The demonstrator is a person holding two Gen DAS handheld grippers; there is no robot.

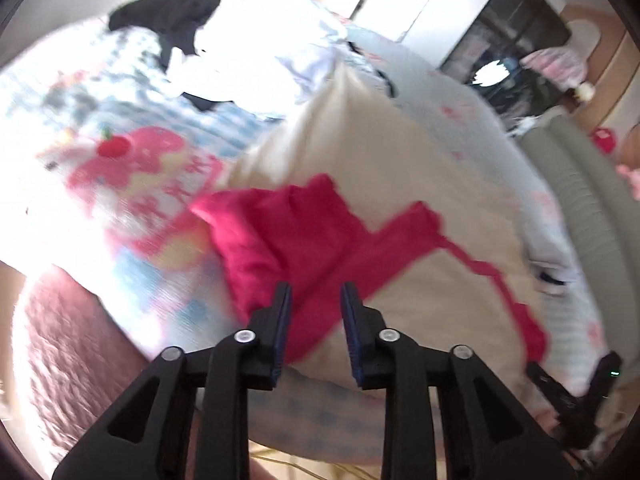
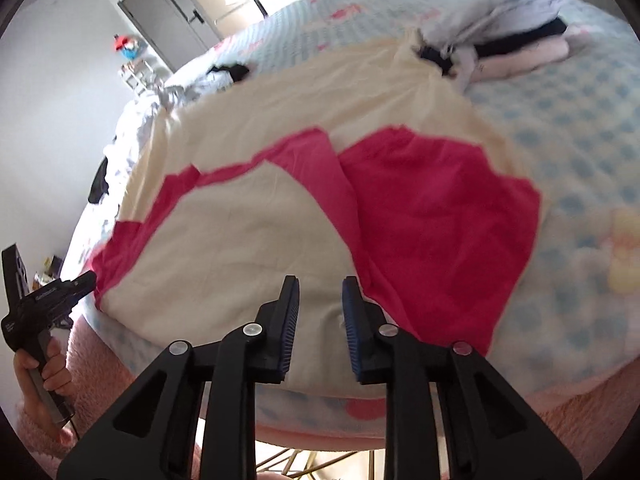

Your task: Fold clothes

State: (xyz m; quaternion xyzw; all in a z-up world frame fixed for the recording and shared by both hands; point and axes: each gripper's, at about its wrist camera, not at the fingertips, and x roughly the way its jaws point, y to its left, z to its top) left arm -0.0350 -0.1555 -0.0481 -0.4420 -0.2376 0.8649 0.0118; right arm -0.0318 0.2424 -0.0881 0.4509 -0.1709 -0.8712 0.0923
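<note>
1. The red garment lies partly folded on the cream cloth, in the middle of the bed; its broad part sits on one side of that cloth and a thin red strip trails across to the other.
2. We judge that we are between folds: one fold looks laid, and nothing is held.
3. Our left gripper hangs just above the garment's near edge, jaws parted and empty.
4. Our right gripper hovers over the cream cloth beside the garment, also released.
5. Next we likely need to pinch the trailing strip and bring it over the broad part.
6. Beyond the cream cloth waits a pile of clothes.
</note>
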